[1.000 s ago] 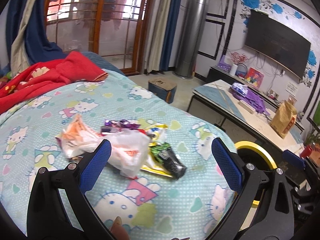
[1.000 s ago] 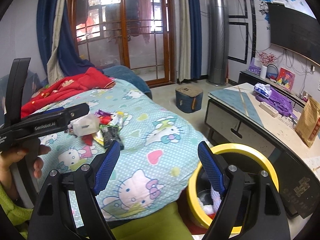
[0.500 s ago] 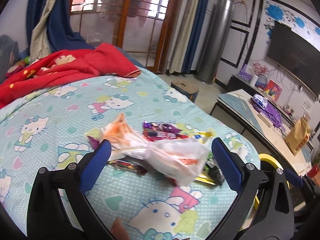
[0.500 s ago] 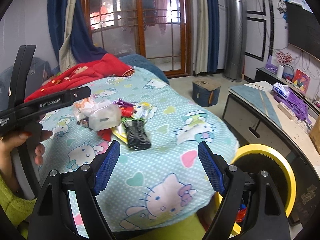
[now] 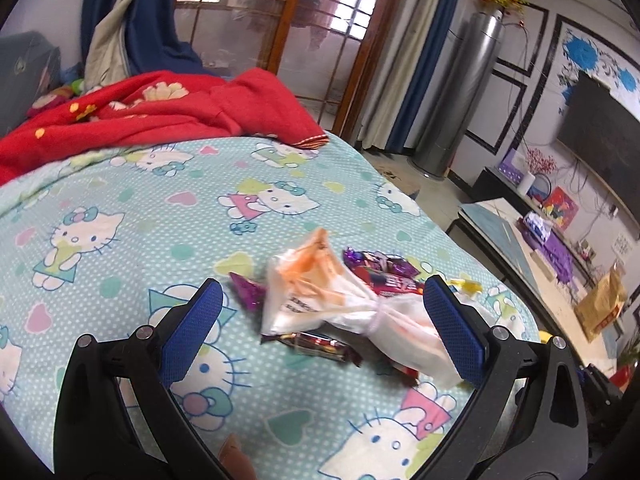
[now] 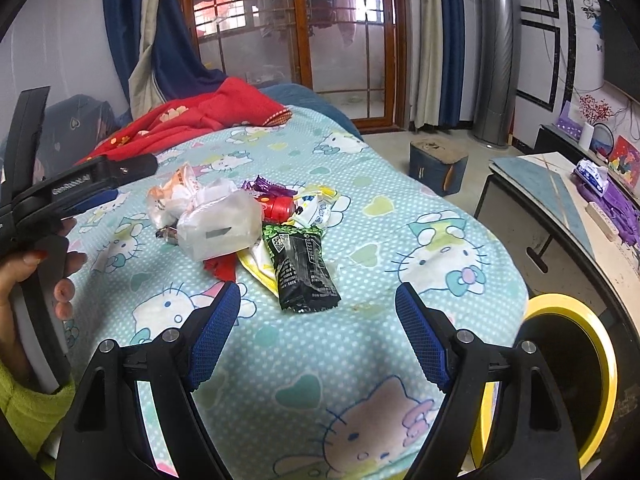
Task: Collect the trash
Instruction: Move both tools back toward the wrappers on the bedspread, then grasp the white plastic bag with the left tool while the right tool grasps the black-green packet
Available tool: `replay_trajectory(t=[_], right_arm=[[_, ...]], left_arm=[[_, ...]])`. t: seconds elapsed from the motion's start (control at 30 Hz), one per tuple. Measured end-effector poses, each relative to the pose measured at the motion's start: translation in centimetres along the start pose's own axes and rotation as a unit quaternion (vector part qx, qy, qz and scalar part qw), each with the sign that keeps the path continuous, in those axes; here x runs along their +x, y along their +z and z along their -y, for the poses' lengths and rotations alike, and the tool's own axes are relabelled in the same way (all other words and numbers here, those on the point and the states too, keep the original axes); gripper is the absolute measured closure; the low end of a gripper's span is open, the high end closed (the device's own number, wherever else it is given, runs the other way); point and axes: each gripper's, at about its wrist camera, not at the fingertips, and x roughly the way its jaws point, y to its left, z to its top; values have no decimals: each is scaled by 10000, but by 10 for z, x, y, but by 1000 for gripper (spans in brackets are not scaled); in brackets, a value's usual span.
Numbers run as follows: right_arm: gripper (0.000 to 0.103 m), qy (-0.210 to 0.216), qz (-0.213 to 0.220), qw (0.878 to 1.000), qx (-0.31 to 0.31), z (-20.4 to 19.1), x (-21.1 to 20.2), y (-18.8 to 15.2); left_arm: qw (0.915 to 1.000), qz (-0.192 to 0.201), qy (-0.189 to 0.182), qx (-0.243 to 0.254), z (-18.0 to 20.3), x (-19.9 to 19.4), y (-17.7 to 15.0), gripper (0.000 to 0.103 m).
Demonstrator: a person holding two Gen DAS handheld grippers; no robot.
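A pile of trash lies on the Hello Kitty bed cover (image 5: pixel 120 216). A knotted white plastic bag (image 5: pixel 320 300) lies in the middle, with purple candy wrappers (image 5: pixel 380 264) and a dark red wrapper (image 5: pixel 320 344) around it. My left gripper (image 5: pixel 320 332) is open, its jaws on either side of the bag, just above it. In the right wrist view the bag (image 6: pixel 216 224) lies left of a black and green snack packet (image 6: pixel 300 268). My right gripper (image 6: pixel 316 340) is open and empty, just short of that packet. The left gripper's body (image 6: pixel 80 184) shows at the left.
A yellow-rimmed trash bin (image 6: pixel 560 360) stands on the floor at the bed's right edge. A red blanket (image 5: pixel 160 112) lies at the far end of the bed. A low table (image 6: pixel 560 192), a blue stool (image 6: pixel 436 164) and a TV wall are to the right.
My left gripper has swung left and moved in over the white bag. My right gripper has turned from the yellow bin toward the trash pile and come closer to the black packet.
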Motion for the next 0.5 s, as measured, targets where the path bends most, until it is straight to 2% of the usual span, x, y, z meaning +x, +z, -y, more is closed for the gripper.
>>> replay_trajectory(t=[0.07,0.3,0.5], right_arm=[[26,3,-42,10000,-17,-1,6,2],[26,39,-182,9998,-6,0,26,4],[30,92,-265,9996,20,-1,37,6]], left_arm=[[9999,-31,-28,-105,-9,4,1,11],[9992,-134,-200,-308,-21,16,2,31],[9985,-199,-328,-384,-24,25,2,36]])
